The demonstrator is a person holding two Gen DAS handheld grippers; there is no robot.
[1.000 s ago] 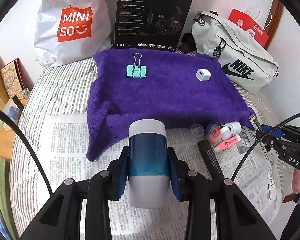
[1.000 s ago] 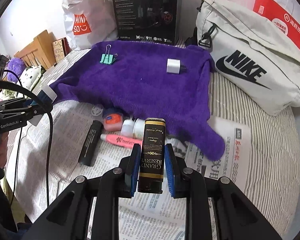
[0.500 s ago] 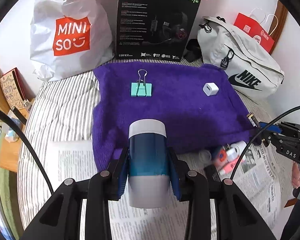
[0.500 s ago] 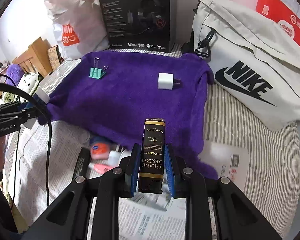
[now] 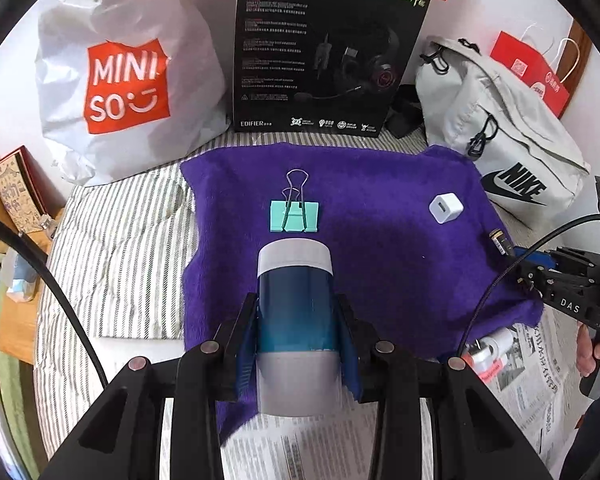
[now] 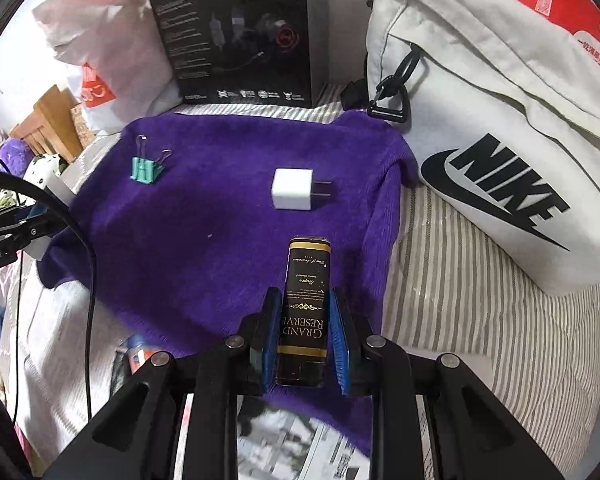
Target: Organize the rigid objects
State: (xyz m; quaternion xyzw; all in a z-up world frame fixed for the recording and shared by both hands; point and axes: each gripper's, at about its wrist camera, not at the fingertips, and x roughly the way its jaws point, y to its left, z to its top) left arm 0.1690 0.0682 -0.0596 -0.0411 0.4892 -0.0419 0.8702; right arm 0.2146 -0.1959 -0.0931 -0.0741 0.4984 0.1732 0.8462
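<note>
My left gripper [image 5: 296, 320] is shut on a blue cylinder with pale grey ends [image 5: 295, 300], held above the near left part of a purple towel [image 5: 380, 264]. My right gripper [image 6: 305, 328] is shut on a slim black box with gold print [image 6: 306, 300], above the towel's [image 6: 220, 248] near right part. On the towel lie a teal binder clip [image 5: 294, 216] [image 6: 144, 169] and a white plug adapter [image 5: 445, 208] [image 6: 293, 189]. The right gripper with its box [image 5: 500, 242] shows at the right edge of the left wrist view.
Newspaper [image 5: 300, 444] covers the striped bed in front, with small bottles [image 5: 490, 346] [image 6: 138, 354] at the towel's edge. Behind the towel stand a white shopping bag [image 5: 120, 76], a black headset box [image 5: 320, 52] and a white Nike bag [image 6: 500, 140]. A hand [image 5: 592, 354] holds the right gripper's handle.
Both grippers have moved forward over the towel with their loads still held. The small bottles on the newspaper have slid out toward the bottom of both views.
</note>
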